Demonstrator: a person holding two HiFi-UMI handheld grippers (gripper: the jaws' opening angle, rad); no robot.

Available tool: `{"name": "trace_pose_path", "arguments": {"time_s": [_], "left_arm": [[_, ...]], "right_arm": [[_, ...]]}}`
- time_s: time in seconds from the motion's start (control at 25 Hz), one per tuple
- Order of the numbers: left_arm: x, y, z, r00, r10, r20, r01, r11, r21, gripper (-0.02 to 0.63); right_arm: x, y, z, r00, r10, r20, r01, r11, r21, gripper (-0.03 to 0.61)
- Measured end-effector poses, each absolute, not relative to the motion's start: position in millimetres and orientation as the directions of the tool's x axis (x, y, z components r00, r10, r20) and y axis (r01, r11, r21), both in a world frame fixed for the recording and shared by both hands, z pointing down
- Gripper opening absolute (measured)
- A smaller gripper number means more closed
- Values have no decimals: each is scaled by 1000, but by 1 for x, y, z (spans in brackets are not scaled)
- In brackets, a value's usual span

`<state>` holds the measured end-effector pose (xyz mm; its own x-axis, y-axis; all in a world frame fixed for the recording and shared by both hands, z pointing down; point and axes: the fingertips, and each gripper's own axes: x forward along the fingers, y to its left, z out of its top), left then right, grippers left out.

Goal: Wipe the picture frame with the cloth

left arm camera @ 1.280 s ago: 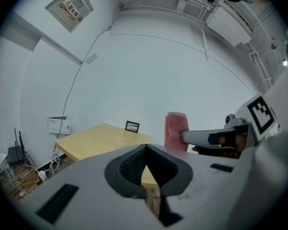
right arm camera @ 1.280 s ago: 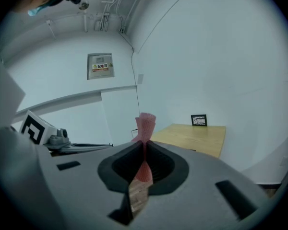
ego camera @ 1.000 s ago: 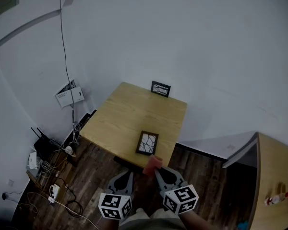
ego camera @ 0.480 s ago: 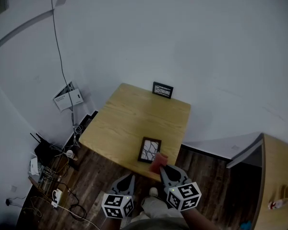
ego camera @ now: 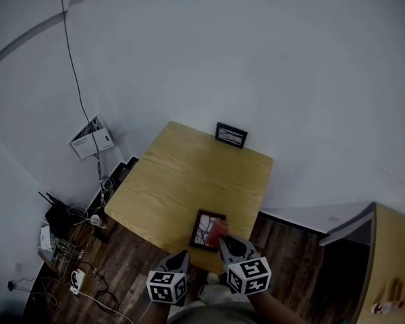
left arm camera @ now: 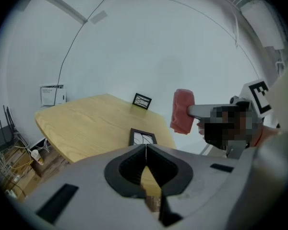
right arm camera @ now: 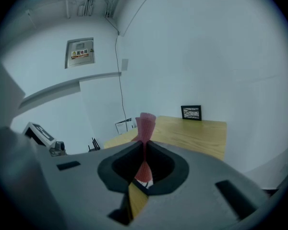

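A dark picture frame (ego camera: 205, 230) lies flat near the front edge of the wooden table (ego camera: 182, 174); the left gripper view shows this frame (left arm camera: 142, 138) too. My right gripper (ego camera: 219, 235) is shut on a red cloth (ego camera: 217, 230) and holds it over the frame's right side. In the right gripper view the cloth (right arm camera: 145, 128) stands up between the closed jaws. My left gripper (ego camera: 180, 256) hangs just off the table's front edge, shut with nothing in it. A second small frame (ego camera: 231, 135) stands upright at the table's far edge.
The table stands in a corner of white walls. Cables, a router and a power strip (ego camera: 74, 241) lie on the dark wood floor at the left. A wall box (ego camera: 89, 139) hangs left of the table. A wooden cabinet (ego camera: 391, 262) stands at the right.
Both grippers have come forward towards the table. The red cloth has moved from off the table's front edge to over the flat frame.
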<state>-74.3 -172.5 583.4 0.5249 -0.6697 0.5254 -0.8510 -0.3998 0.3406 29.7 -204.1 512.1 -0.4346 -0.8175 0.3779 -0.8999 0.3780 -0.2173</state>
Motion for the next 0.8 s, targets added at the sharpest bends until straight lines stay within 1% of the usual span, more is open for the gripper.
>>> {"name": "trace_pose_path", "arguments": {"time_s": [0.2,0.44,0.68,0.72,0.76,0.8], "left_arm": [[-66,-199,609,510,-627,589,-860,-358,364,3],[-62,-214,639,468,-575,672,-883,-327,335,5],[-61,-222,654,445,-549,707,-895,-278,348,6],[-61,-222,657,442,-542,715,-897,-275,347,14],[-60,-223,659,440,-534,722,-898,-273,345,41],[-59,-223,662,439,-527,728,-898,-272,345,86]], "right_arm": [[29,-234,537,-461,-777,429,-887,399,-232,17],[14,-253,568,-518,-705,484,-854,461,-243,17],[14,-272,599,-503,-676,538,-863,428,-268,17],[15,-276,604,-494,-672,552,-868,417,-269,17],[16,-279,610,-485,-666,567,-873,407,-270,17],[17,-282,616,-478,-658,582,-876,399,-270,17]]}}
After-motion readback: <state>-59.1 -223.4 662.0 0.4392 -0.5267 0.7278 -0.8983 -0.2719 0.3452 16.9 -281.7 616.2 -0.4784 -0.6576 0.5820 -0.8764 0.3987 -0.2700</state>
